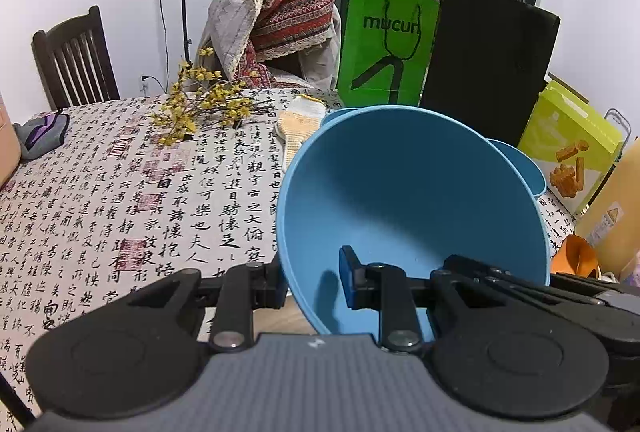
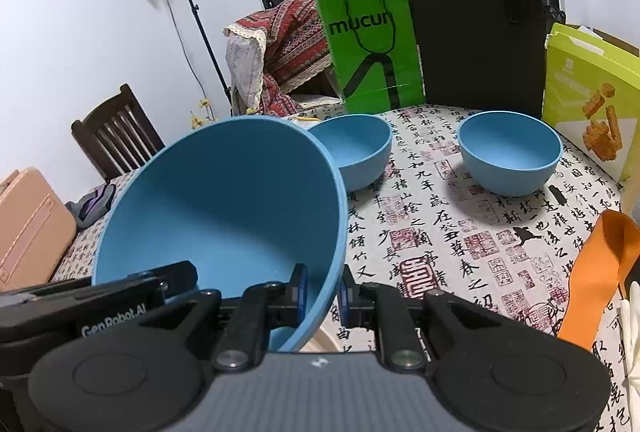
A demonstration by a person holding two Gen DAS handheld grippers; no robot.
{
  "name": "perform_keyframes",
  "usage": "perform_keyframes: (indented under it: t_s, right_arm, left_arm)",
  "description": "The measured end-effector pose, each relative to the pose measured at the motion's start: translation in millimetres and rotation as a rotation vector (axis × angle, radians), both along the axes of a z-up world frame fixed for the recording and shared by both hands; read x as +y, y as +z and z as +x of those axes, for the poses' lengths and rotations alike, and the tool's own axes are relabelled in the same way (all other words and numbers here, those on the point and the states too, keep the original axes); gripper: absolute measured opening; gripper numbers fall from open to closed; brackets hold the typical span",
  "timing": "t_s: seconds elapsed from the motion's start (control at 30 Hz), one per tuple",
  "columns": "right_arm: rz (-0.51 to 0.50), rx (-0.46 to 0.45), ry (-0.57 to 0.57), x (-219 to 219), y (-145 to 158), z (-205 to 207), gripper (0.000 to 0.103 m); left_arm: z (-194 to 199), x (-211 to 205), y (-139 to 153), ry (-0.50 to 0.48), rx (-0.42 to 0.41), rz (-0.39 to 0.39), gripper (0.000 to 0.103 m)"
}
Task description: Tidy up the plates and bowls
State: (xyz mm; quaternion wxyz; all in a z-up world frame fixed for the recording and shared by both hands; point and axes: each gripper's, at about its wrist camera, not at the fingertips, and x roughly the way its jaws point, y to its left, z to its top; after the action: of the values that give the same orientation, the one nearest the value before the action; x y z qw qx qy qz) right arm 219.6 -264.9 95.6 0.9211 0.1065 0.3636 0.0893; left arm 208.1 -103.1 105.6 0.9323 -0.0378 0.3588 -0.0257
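One green bag [image 2: 370, 48] reads "mucun" (last letter hidden).

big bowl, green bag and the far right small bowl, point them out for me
big bowl [image 2: 224, 200], right wrist view, on its inner wall
green bag [image 2: 372, 52], right wrist view, on its printed front
small bowl [image 2: 510, 156], right wrist view, on its inside, near the rim

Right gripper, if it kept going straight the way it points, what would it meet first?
Probably the tablecloth between the two small blue bowls; depth is unclear. The right gripper itself clamps the big blue bowl.
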Motion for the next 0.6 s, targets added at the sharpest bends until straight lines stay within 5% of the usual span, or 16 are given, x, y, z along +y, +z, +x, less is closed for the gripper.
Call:
perform_keyframes:
  t_s: [0.6]
  right_arm:
    - [-0.005,-0.002,0.044,40.5,2.7,-9.6,0.015]
  left_arm:
    - [-17.9,40.7,2.1,0.044,-0.01,-0.018,0.025]
